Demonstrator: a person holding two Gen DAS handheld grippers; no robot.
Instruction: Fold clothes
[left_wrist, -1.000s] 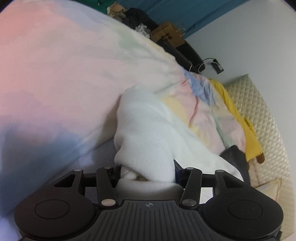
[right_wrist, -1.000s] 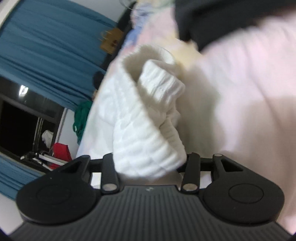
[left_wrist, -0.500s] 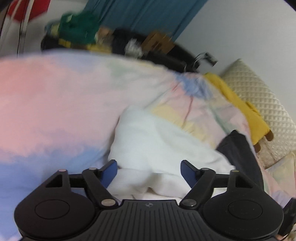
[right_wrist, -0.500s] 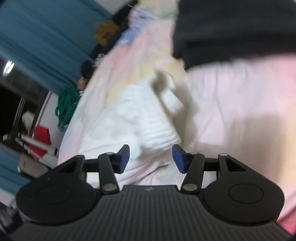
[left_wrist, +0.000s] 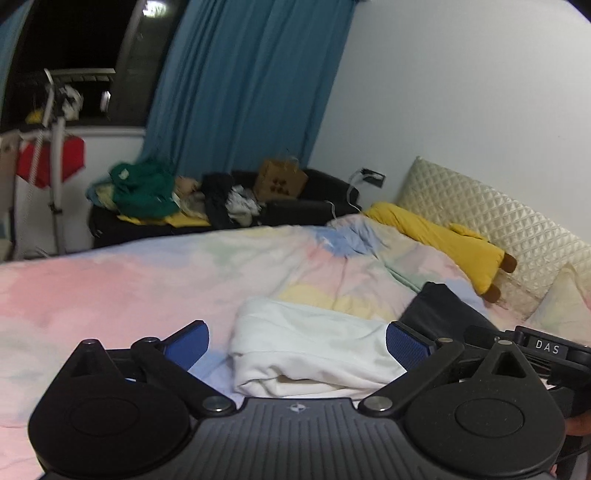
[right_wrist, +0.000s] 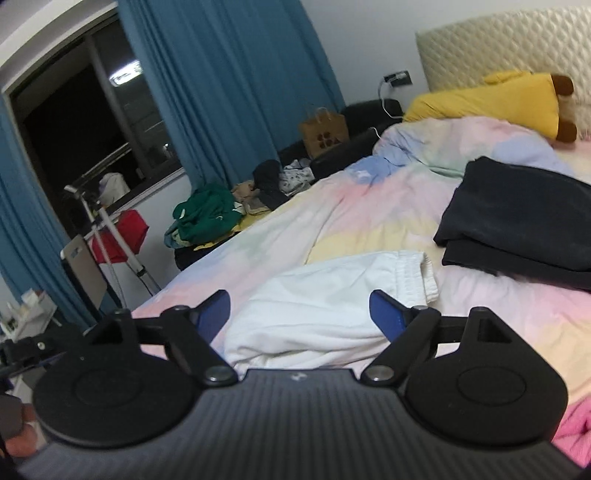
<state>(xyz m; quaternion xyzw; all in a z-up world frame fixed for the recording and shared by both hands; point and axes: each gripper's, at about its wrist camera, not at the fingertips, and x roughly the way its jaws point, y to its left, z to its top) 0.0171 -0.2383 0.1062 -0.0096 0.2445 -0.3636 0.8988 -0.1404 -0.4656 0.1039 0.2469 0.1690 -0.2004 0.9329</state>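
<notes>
With your left gripper (left_wrist: 297, 338) and right gripper (right_wrist: 299, 312) both spread wide and holding nothing, you did best to lift straight clear of the white garment (right_wrist: 332, 306), which lay folded on the duvet (right_wrist: 388, 199), its long axis running left-right, ribbed end toward the dark pile (right_wrist: 517, 221).

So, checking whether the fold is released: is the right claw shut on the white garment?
No, the right claw is open above the white garment.
</notes>
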